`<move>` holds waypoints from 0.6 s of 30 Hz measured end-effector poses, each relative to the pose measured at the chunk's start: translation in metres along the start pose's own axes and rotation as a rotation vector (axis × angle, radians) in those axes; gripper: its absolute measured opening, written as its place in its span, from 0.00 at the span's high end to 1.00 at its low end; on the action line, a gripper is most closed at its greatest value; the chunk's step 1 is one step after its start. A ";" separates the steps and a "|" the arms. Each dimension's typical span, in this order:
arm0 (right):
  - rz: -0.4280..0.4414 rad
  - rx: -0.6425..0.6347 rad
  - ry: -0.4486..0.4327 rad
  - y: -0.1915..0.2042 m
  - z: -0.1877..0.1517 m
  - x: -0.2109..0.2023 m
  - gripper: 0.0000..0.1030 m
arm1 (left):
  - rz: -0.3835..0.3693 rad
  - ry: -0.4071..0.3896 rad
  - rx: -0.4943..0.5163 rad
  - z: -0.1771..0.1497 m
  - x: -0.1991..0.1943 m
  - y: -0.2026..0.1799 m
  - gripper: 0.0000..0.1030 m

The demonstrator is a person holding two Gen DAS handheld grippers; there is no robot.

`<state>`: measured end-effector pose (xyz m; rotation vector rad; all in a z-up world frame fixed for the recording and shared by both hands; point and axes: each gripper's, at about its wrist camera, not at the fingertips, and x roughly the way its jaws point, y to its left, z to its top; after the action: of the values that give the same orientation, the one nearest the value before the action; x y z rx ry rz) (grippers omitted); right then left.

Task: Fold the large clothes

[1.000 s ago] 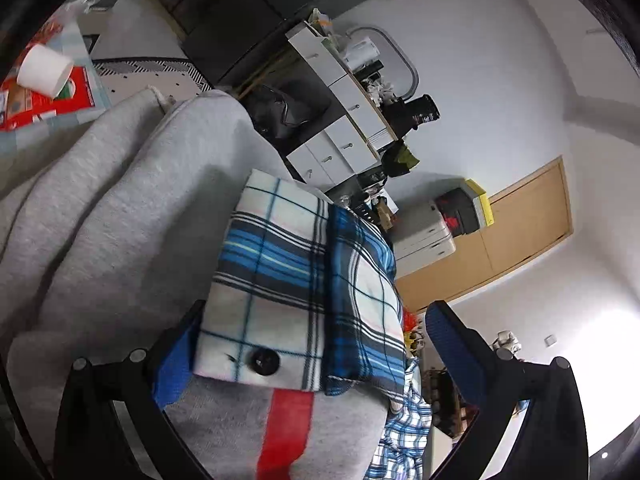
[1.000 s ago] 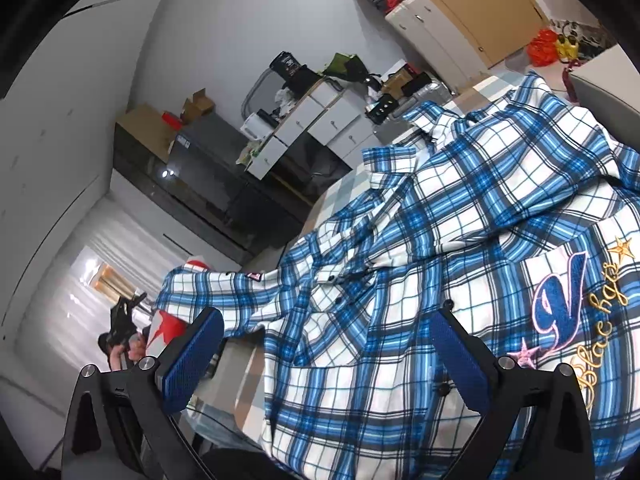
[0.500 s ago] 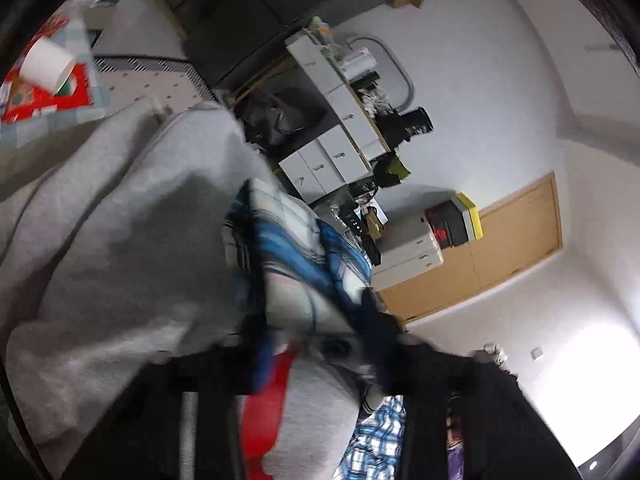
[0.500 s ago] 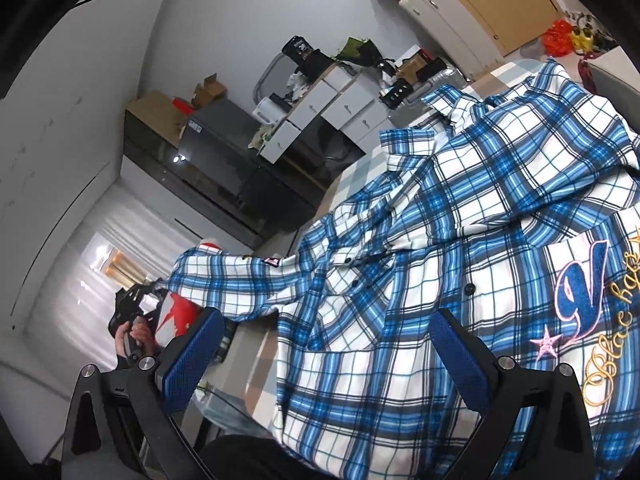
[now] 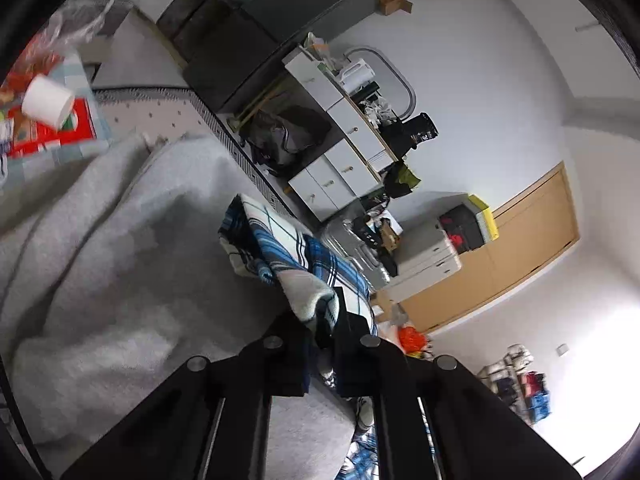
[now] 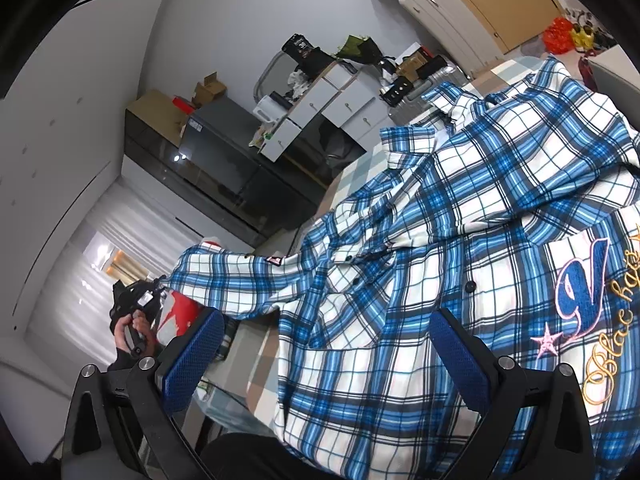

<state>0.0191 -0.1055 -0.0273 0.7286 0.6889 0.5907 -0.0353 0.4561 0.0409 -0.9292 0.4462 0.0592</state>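
A blue and white plaid shirt [image 6: 460, 240] with an embroidered logo lies spread in the right wrist view. My right gripper [image 6: 324, 328] hangs open over its front, pads clear of the cloth. The shirt's sleeve [image 6: 232, 276] stretches left toward a hand [image 6: 132, 328] holding the other gripper. In the left wrist view my left gripper [image 5: 324, 320] has its jaws closing, and the pads pinch the sleeve's cuff [image 5: 288, 248]. The cuff lies bunched on a grey sweatshirt [image 5: 120, 260].
A white paper roll [image 5: 48, 100] and red packaging [image 5: 40, 136] lie at the far left. White drawer cabinets [image 5: 340, 160] and a dark cabinet [image 6: 224, 168] stand along the wall. A checked tablecloth [image 6: 360, 168] shows beyond the shirt.
The left jaws went from wide open around the flat cuff to shut on it, bunching the cloth. The right gripper stayed open over the shirt.
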 end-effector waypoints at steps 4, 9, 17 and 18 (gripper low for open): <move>0.000 -0.001 0.001 0.000 0.000 0.001 0.00 | -0.045 -0.006 -0.001 0.006 0.003 -0.020 0.97; 0.001 0.003 0.001 -0.001 0.000 0.000 0.00 | -0.084 -0.027 0.064 0.008 0.006 -0.071 0.97; 0.003 0.035 -0.033 -0.007 0.006 -0.008 0.00 | -0.216 0.036 0.303 -0.028 0.023 -0.177 0.97; 0.004 0.044 -0.042 -0.008 0.007 -0.010 0.00 | -0.229 0.050 0.334 -0.038 0.028 -0.191 0.97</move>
<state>0.0195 -0.1204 -0.0261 0.7811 0.6634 0.5637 0.0227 0.3071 0.1556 -0.6484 0.3796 -0.2414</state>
